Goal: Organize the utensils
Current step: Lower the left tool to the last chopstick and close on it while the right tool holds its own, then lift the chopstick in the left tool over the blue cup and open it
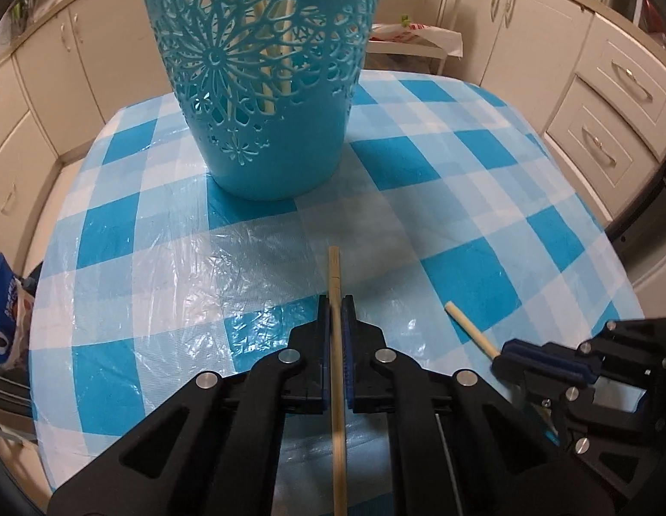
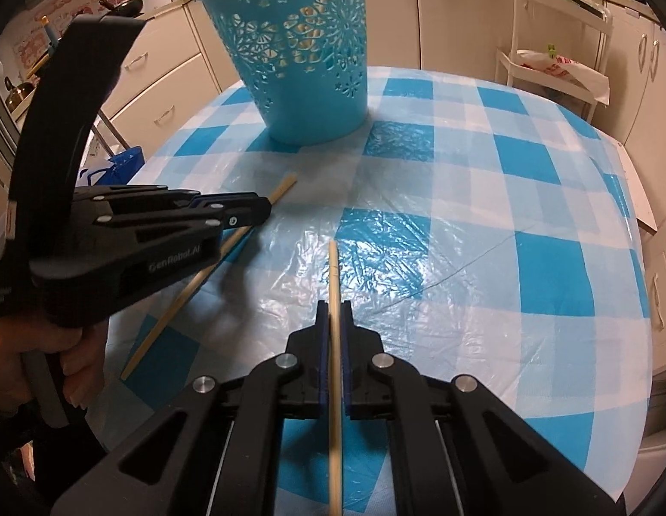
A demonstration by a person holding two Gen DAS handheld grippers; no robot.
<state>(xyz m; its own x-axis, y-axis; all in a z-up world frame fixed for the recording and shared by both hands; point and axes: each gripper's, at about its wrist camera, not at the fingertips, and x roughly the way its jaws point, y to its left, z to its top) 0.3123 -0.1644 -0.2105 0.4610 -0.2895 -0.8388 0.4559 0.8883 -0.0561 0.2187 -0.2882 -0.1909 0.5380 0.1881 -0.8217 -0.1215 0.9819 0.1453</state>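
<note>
Now, left gripper [image 1: 336, 306] and right gripper [image 2: 334, 310] each pinch one chopstick [image 1: 334, 266]; lift tips over basket [image 1: 264, 64] rim at twelve o'clock.

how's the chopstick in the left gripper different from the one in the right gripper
The left chopstick points toward the teal basket, while the right chopstick aims out over the checkered tablecloth. The left chopstick's tip looks squared in the left wrist view; the right one's looks slimmer there. Both are pale wood, each clamped mid-length by its gripper, left gripper and right gripper.
</note>
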